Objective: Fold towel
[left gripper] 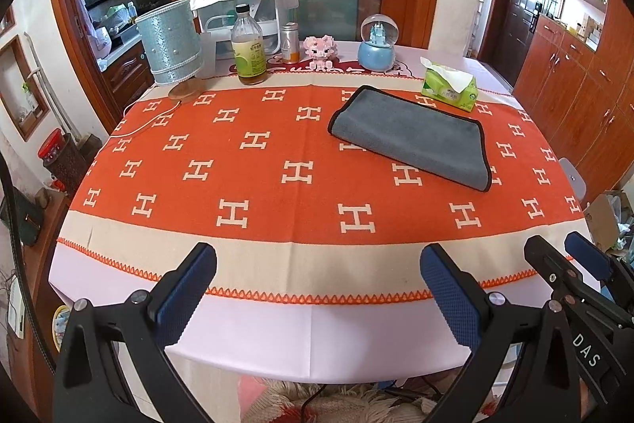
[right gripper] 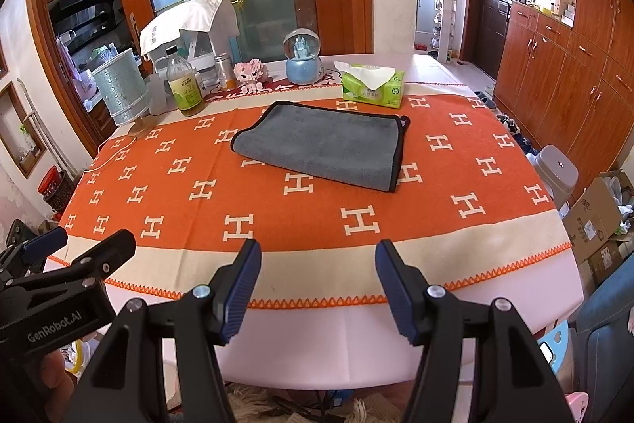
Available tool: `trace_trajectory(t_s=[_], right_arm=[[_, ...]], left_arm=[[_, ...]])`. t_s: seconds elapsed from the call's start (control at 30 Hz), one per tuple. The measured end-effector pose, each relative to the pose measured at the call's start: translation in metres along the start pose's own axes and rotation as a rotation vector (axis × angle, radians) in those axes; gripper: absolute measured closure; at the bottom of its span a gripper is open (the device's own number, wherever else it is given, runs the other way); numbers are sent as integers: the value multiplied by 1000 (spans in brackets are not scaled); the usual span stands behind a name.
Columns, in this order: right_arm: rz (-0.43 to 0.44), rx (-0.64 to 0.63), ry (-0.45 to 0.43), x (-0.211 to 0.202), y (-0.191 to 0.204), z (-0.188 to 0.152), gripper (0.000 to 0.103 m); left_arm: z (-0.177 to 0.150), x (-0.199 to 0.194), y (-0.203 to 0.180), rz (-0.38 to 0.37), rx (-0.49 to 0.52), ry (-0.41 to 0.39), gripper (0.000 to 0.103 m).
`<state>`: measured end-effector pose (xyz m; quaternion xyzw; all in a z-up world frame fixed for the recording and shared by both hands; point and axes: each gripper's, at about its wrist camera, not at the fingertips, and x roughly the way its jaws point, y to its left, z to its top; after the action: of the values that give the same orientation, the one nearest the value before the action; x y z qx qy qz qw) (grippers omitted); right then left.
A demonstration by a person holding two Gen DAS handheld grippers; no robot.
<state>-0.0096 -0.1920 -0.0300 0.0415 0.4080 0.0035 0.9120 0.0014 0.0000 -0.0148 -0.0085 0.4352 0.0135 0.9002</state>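
Grey microfibre is what you're going after here: the towel [left gripper: 412,135] is sitting on the orange H-pattern tablecloth [left gripper: 253,181], already doubled over by the look of it, with the rounded fold on its left end and the black-trimmed edges stacked at its right end. You're holding both tools back at the near edge of the table, well apart from the cloth, so nothing is touching it. Your left gripper [left gripper: 317,294] is hanging with its jaws spread wide and nothing between them, and your right gripper [right gripper: 317,290] is doing the same, spread and empty. The bit that matters: the towel is lying ahead of both of you but off to the right of the left tool's line, while in the right wrist view it's sitting almost dead ahead [right gripper: 323,145], just a touch left of centre. Its long axis is running across the table, left to right, slanting so the right end comes nearer to you. So I'm guessing your right hand is the nearer one for the trimmed end, and your left is going to be reaching across for the folded end. Watch the green tissue pack [right gripper: 372,86] just behind the far right corner, it's sitting close.
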Motion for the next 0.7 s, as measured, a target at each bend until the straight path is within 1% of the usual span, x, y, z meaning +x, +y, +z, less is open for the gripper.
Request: trace_trajectory(t_s=[0.7], right_arm=[[-2,0,8,4,-2,-1,43]], left_arm=[[0,0,-2,3,0,0,1]])
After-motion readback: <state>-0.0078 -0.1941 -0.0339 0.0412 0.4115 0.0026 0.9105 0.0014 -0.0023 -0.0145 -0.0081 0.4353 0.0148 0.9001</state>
